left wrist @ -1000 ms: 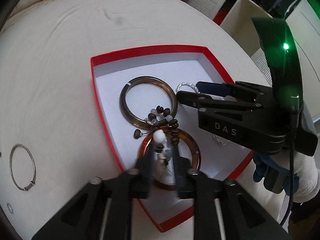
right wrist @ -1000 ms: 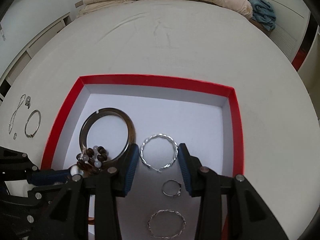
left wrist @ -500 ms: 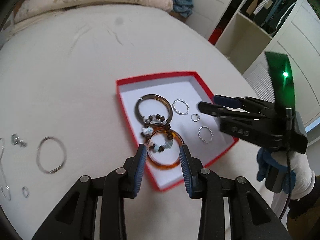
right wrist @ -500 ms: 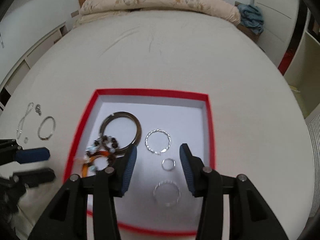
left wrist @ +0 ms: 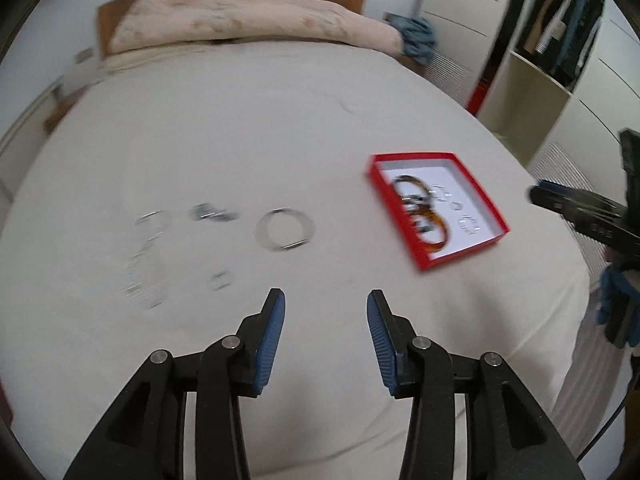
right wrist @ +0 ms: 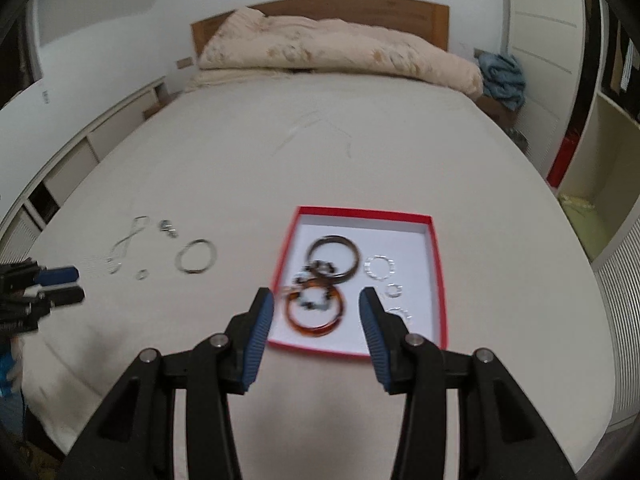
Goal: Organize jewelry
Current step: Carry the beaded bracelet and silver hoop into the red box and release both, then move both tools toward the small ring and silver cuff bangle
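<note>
A red-rimmed white box lies on the bed. It holds a dark bangle, an amber bangle, a beaded bracelet and three small silver rings. Left of it on the sheet lie a silver bangle, a chain, a small ring and a clasp piece. My left gripper is open and empty, above the sheet near the silver bangle. My right gripper is open and empty, raised over the box's near edge.
A rolled quilt and wooden headboard lie at the bed's far end. White shelving stands on the right and low drawers on the left. The bed's near edge falls away below both grippers.
My left gripper let go of the beaded bracelet into the box, opened, then pulled back and swung left toward the loose jewelry. My right gripper rose and backed away from the box.
</note>
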Demonstrator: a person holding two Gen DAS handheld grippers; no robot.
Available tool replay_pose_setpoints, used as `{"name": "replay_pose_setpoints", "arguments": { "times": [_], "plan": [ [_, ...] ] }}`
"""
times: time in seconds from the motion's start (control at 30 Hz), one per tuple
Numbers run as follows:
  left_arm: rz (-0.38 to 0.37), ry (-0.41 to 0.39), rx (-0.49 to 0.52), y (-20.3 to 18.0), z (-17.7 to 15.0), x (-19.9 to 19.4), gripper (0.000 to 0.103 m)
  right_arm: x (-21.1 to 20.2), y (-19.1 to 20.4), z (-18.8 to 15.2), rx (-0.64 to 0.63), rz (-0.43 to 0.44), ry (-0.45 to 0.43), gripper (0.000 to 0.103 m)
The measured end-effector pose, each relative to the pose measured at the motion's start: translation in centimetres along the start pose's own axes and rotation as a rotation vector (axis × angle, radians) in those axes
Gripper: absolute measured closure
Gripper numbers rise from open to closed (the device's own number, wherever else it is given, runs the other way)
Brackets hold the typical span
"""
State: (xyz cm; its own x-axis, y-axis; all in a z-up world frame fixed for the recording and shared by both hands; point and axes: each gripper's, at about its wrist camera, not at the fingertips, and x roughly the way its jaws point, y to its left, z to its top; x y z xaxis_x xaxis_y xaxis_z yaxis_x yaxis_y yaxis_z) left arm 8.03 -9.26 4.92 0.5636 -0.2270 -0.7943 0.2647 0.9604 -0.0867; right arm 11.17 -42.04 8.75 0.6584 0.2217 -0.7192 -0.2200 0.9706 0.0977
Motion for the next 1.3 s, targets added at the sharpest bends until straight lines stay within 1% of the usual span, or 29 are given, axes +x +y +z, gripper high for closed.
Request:
{"name": "replay_pose_setpoints", "arguments": {
  "times": [0.1,0.27,0.47,0.57,0.67,0.8,0.93,1.17,1.3],
  "plan": [
    [0.049,-0.024,-0.052,3.9,-2.2,-3.7,0.061,-2.1,2.5,-0.7,-0.022,0.02,-0.028,0.06],
    [0.098,-0.08,-0.138,8.2,-4.9,-8.4,0.061,-4.7,6.5,-1.5,-0.054,0.052,-0.063,0.06],
    [0.139,-0.137,-0.182,10.0,-7.6,-12.6,0.061,-7.5,11.1,-1.9,-0.105,0.088,-0.108,0.06],
    [0.162,-0.164,-0.195,10.5,-9.0,-14.2,0.061,-8.8,12.9,-2.1,-0.131,0.106,-0.13,0.06],
    [0.174,-0.174,-0.206,10.8,-10.0,-15.1,0.061,-10.0,14.4,-2.4,-0.152,0.117,-0.148,0.061],
    [0.168,-0.175,-0.227,11.1,-10.6,-15.1,0.061,-10.5,15.4,-2.6,-0.161,0.128,-0.158,0.061],
    [0.156,-0.161,-0.249,11.9,-10.8,-14.1,0.061,-9.7,15.7,-2.6,-0.162,0.131,-0.149,0.061],
    [0.128,-0.096,-0.269,13.0,-10.3,-10.1,0.061,-5.3,15.7,-2.7,-0.148,0.147,-0.084,0.061],
    [0.099,-0.062,-0.272,13.2,-9.8,-7.1,0.061,-1.6,15.5,-2.9,-0.144,0.161,-0.024,0.061]
  ]
}}
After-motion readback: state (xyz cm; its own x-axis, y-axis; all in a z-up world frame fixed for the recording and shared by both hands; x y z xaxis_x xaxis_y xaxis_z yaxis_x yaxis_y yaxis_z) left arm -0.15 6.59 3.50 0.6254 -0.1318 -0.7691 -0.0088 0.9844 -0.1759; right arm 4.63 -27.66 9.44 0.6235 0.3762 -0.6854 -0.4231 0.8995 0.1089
